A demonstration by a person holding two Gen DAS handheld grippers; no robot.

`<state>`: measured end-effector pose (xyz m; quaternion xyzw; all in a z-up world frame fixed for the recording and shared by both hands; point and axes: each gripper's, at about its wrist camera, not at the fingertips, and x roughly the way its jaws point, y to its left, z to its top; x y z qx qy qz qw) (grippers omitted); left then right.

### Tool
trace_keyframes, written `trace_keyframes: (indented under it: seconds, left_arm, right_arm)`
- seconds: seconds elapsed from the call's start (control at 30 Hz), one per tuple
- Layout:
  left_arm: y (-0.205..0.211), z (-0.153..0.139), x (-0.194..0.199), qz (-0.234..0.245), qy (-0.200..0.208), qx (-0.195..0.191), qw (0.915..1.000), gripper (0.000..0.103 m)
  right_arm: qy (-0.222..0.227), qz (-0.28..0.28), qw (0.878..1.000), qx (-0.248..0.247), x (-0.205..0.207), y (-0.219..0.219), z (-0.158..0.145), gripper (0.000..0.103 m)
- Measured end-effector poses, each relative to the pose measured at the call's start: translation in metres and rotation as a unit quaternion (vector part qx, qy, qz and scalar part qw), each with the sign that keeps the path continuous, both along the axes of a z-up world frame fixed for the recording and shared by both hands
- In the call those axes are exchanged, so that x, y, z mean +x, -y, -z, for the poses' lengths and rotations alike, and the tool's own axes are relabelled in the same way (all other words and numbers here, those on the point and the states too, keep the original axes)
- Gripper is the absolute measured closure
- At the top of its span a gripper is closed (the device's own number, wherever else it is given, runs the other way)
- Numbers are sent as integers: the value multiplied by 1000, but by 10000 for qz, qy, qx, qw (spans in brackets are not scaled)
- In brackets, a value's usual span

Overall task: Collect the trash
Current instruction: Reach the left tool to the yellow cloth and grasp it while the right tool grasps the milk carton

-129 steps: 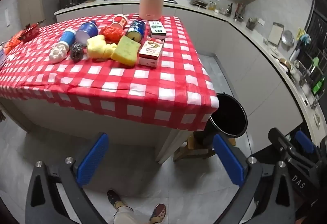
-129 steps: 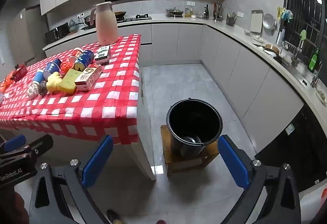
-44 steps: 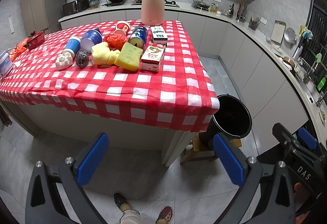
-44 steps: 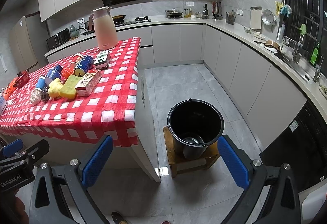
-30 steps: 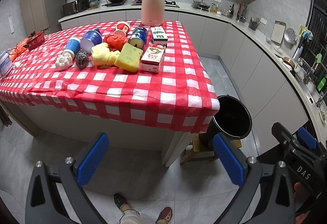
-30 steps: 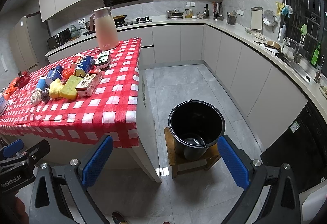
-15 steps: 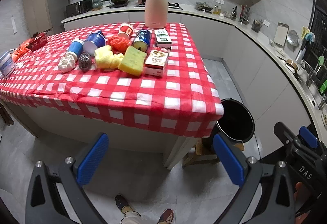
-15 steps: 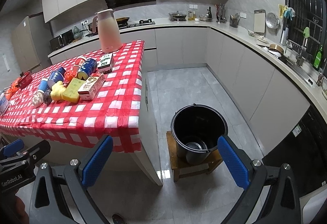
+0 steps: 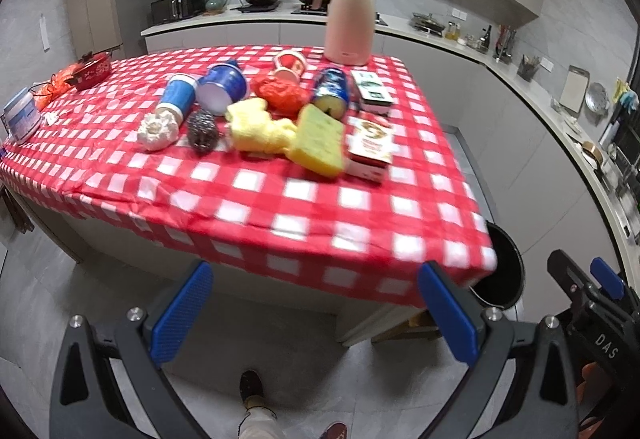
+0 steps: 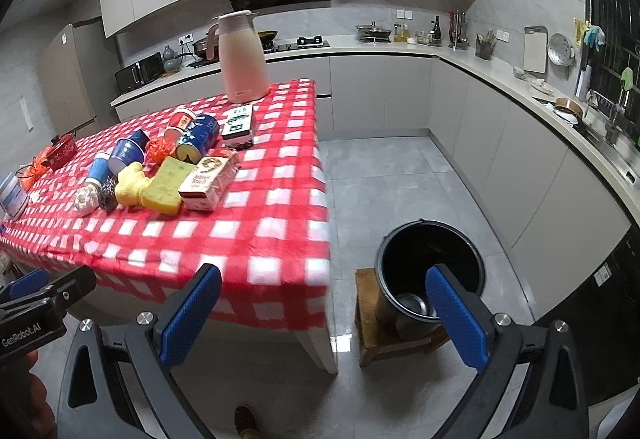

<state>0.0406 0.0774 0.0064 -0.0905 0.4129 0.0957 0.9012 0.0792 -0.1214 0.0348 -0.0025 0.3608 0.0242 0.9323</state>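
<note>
Change: both views sit nearer the counter (image 9: pixel 304 215) than half a second ago; its near hem now reaches down to the left gripper's fingertips in the left view, and the picture is blurred.
Trash: a cluster on the far half of the cloth, with two blue cups (image 9: pixel 208 93), red wad (image 9: pixel 280 93), can (image 9: pixel 330 91), white wad (image 9: pixel 158 131), scourer (image 9: pixel 203 133), yellow cloth (image 9: pixel 258 127), sponge (image 9: pixel 320 141), carton (image 9: pixel 370 149), green box (image 9: pixel 372 93).
Jug: a pink jug (image 9: pixel 349 23) stands upright at the far edge, behind the cluster.
Near edge: a bare band of cloth lies between the trash and the near hem.
Right edge: the cloth corner overhangs the floor beside the bucket (image 10: pixel 430 267).
Bucket: black, on a low wooden stool (image 10: pixel 370 323), apart from the counter; something metal lies in its bottom.
Floor: open grey tile between counter, bucket and wall cabinets.
Left gripper (image 9: pixel 316 313): level, below the near hem, jaws spread wide, holding nothing.
Right gripper (image 10: pixel 324 313): level, aimed between the counter corner and the bucket, jaws spread wide, holding nothing.
Person: shoes (image 9: pixel 251 385) on the floor under the grippers.
</note>
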Motion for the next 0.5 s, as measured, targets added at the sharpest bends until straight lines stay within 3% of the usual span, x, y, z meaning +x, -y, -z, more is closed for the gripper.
trace_keyframes:
  seconds: [0.5]
  left_arm:
    - [-137,17,69,89,-226,-11,9997,0]
  right_arm:
    - [-186,276,9994,118,76,-132,18,0]
